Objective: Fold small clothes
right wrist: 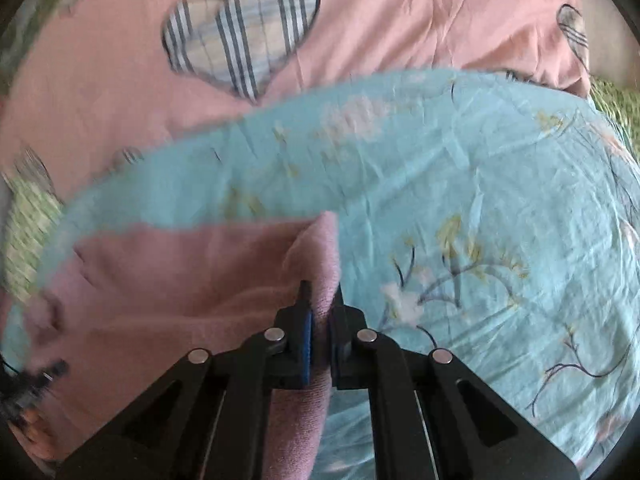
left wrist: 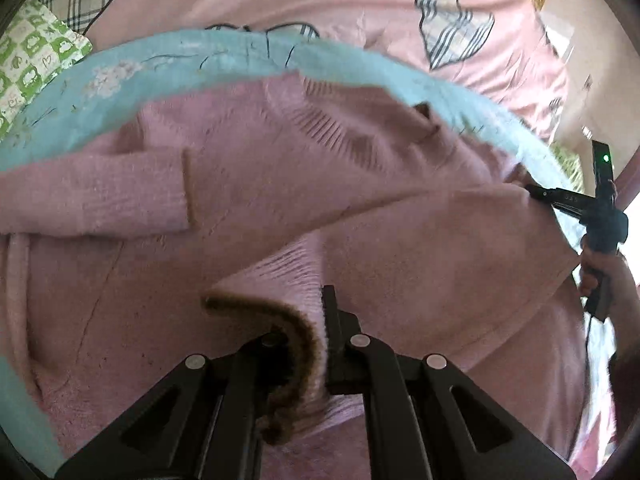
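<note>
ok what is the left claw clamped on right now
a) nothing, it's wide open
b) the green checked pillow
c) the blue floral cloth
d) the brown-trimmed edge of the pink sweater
d, the left claw is pinched shut on the brown-trimmed edge of the pink sweater, which lies on the blue floral cloth.

Small pink knit sweater (left wrist: 260, 184) with brown-trimmed ribbed edges, partly folded, spread on a light blue floral cloth (right wrist: 460, 184)
</note>
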{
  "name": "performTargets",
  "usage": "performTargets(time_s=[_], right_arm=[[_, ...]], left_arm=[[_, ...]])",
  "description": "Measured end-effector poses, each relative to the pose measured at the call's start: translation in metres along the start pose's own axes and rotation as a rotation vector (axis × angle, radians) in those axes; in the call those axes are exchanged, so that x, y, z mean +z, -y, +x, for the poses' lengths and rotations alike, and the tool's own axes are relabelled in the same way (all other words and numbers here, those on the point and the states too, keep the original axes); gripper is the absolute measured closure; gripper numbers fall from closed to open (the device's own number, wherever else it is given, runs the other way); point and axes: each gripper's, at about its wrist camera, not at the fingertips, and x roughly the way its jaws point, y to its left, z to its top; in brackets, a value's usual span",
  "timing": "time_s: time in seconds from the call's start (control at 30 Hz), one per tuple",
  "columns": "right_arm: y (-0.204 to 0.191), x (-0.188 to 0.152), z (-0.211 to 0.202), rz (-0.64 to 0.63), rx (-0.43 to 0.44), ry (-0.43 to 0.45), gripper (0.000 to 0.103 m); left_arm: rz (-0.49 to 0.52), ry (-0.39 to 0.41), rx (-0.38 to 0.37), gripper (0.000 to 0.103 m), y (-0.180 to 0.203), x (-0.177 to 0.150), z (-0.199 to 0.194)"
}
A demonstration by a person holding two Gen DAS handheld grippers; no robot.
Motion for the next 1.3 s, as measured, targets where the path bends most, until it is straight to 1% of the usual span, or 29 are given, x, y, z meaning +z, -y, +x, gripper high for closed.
performTargets(time_s=[0.03,0.07,0.13,0.17,0.2,0.23,0.27,0.3,0.33,0.37,0.4,0.47,0.53,0.63,0.7,0.77,0.8,0.87,0.9,0.97,1.0,1.07,1.1,1.13,1.17,1.2,1.23,1.27,1.3], right_arm=[[-0.001,-0.004,0.01,-0.019,-0.01,-0.028,0.095],[0.001,-0.009,0.015,-0.025,-0.017,-0.032,0.094],[0.004,-0.011,0.006,0.0,-0.027,-0.008,0.084],[0.004,-0.011,-0.005,0.015,-0.076,0.009,0.08],[0.002,-0.013,-0.018,0.022,-0.103,0.033,0.08],[-0.001,-0.017,-0.029,0.027,-0.095,0.058,0.08],[-0.006,-0.023,-0.044,0.032,-0.049,0.091,0.079],[-0.015,-0.031,-0.057,0.027,0.035,0.111,0.073],[-0.023,-0.039,-0.063,0.018,0.105,0.108,0.069],[-0.031,-0.05,-0.066,0.017,0.175,0.087,0.055],[-0.038,-0.063,-0.065,0.026,0.226,0.051,0.043],[-0.044,-0.08,-0.056,0.045,0.269,-0.011,0.041],[-0.049,-0.099,-0.046,0.054,0.264,-0.082,0.041],[-0.058,-0.109,-0.061,0.04,0.254,-0.063,0.041],[-0.063,-0.112,-0.074,0.046,0.291,-0.043,0.041],[-0.073,-0.116,-0.083,0.051,0.326,-0.024,0.041],[-0.075,-0.12,-0.088,0.055,0.347,-0.018,0.041],[-0.077,-0.128,-0.089,0.06,0.368,-0.028,0.041],[-0.087,-0.13,-0.088,0.059,0.371,-0.034,0.041],[-0.092,-0.135,-0.085,0.063,0.381,-0.045,0.041],[-0.093,-0.137,-0.082,0.07,0.391,-0.057,0.041],[-0.095,-0.141,-0.077,0.079,0.402,-0.082,0.041],[-0.095,-0.142,-0.075,0.081,0.404,-0.092,0.041],[-0.095,-0.144,-0.075,0.079,0.405,-0.096,0.041],[-0.095,-0.144,-0.074,0.079,0.406,-0.098,0.041],[-0.095,-0.144,-0.074,0.08,0.405,-0.098,0.041],[-0.095,-0.143,-0.074,0.083,0.405,-0.096,0.041],[-0.094,-0.142,-0.074,0.085,0.406,-0.092,0.041],[-0.095,-0.141,-0.074,0.084,0.405,-0.089,0.041]], left_arm=[[0.008,-0.001,0.003,0.096,-0.001,-0.002,0.0],[0.011,0.0,0.007,0.093,-0.004,-0.004,-0.003],[0.021,0.008,0.039,0.084,-0.011,-0.008,-0.013],[0.026,0.012,0.058,0.084,-0.014,-0.009,-0.018],[0.027,0.016,0.072,0.084,-0.019,-0.012,-0.024],[0.022,0.018,0.076,0.084,-0.022,-0.013,-0.028],[0.011,0.018,0.077,0.084,-0.028,-0.017,-0.032],[-0.001,0.017,0.079,0.084,-0.033,-0.022,-0.037],[-0.011,0.016,0.085,0.084,-0.037,-0.027,-0.041],[-0.017,0.017,0.089,0.085,-0.039,-0.03,-0.044],[-0.025,0.016,0.097,0.082,-0.042,-0.036,-0.051],[-0.03,0.018,0.106,0.071,-0.048,-0.046,-0.064],[-0.03,0.033,0.138,0.046,-0.053,-0.052,-0.079],[-0.015,0.082,0.207,0.032,-0.059,-0.047,-0.097],[0.004,0.095,0.276,0.027,-0.061,-0.033,-0.099],[0.044,0.098,0.371,0.023,-0.058,-0.016,-0.093],[0.062,0.091,0.406,0.019,-0.058,-0.007,-0.086],[0.075,0.076,0.439,0.019,-0.058,0.01,-0.074],[0.092,0.075,0.456,0.019,-0.057,0.017,-0.069],[0.164,0.074,0.509,0.018,-0.051,0.028,-0.053],[0.21,0.049,0.521,0.017,-0.048,0.032,-0.04],[0.291,0.003,0.566,0.017,-0.046,0.036,-0.015],[0.309,-0.012,0.583,0.017,-0.047,0.037,-0.006],[0.317,-0.028,0.585,0.019,-0.05,0.039,0.002],[0.307,-0.034,0.552,0.025,-0.055,0.041,0.006],[0.29,-0.035,0.505,0.049,-0.059,0.045,0.005],[0.264,-0.038,0.463,0.082,-0.063,0.048,0.004],[0.231,-0.033,0.466,0.089,-0.068,0.052,0.001],[0.215,-0.03,0.461,0.091,-0.07,0.053,-0.002]])
